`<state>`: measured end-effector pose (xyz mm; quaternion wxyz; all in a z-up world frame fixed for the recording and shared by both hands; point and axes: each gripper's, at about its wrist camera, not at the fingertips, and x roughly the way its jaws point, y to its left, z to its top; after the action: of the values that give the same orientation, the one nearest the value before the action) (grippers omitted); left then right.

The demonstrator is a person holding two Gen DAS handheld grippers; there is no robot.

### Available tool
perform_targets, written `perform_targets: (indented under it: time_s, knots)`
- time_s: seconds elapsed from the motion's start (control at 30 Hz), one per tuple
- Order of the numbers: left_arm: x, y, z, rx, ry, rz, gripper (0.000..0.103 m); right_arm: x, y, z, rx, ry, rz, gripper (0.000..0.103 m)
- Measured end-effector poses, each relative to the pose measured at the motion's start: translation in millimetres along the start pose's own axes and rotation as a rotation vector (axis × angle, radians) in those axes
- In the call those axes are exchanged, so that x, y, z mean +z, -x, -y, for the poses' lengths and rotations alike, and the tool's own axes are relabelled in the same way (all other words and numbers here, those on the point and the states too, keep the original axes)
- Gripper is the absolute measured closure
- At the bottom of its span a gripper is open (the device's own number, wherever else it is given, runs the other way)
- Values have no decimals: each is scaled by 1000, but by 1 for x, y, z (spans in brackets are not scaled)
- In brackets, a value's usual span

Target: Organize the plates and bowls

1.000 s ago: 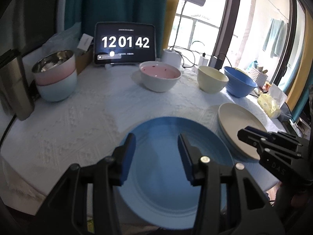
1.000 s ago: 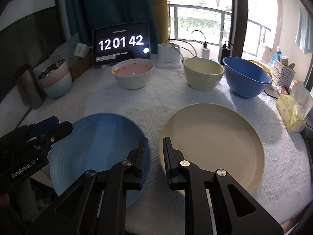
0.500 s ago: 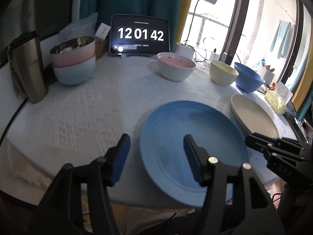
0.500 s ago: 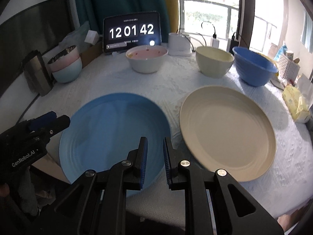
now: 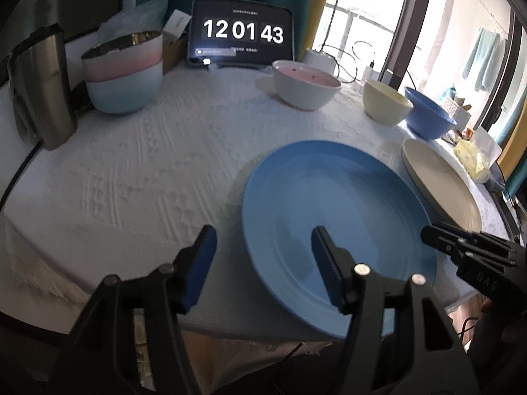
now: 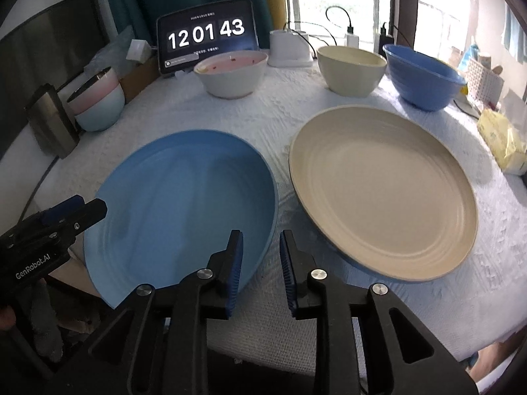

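A blue plate [image 5: 336, 223] [image 6: 184, 204] lies at the table's front and overhangs the edge. Beside it on the right lies a cream plate [image 5: 438, 181] [image 6: 382, 194], with a blue rim showing under its near edge. My left gripper [image 5: 263, 256] [image 6: 75, 210] is open over the blue plate's left rim and grips nothing. My right gripper [image 6: 260, 256] [image 5: 461, 250] hovers over the cloth between the two plates. Its jaws are opening with nothing between them, and the blue plate's right rim lies just by the left finger [image 6: 235, 263].
Along the back stand a white bowl with a pink inside [image 6: 230, 75], a cream bowl [image 6: 350, 70] and a blue bowl [image 6: 425, 75]. Stacked pink and pale blue bowls [image 6: 98, 105] and a steel tumbler [image 6: 52, 121] stand left. A tablet clock [image 6: 207, 46] stands behind; a yellow packet [image 6: 504, 141] lies right.
Both grippers have sunk and drawn back toward the table's front edge. The left jaws have spread wider and shifted left over the blue plate. The right jaws, shut before, have parted.
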<state>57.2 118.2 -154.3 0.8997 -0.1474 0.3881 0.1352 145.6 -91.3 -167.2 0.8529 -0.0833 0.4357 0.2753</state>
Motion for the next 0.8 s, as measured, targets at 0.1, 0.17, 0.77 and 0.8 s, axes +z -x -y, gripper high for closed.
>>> perform_targets:
  time_s: [0.1,0.17,0.77,0.8]
  knots:
    - [-2,-5,-2,6,7,-13,42,0,-3,2,6,-10,-7,78]
    - [-2,-8,-2,12,2,-17,42,0,-7,3,10,-13,-15,78]
    - [-7,-17,6,12,-65,-34,74,4,-25,-5,25,18,-41,78]
    - [-7,-16,6,13,-66,-31,74,4,-25,-6,26,21,-39,78]
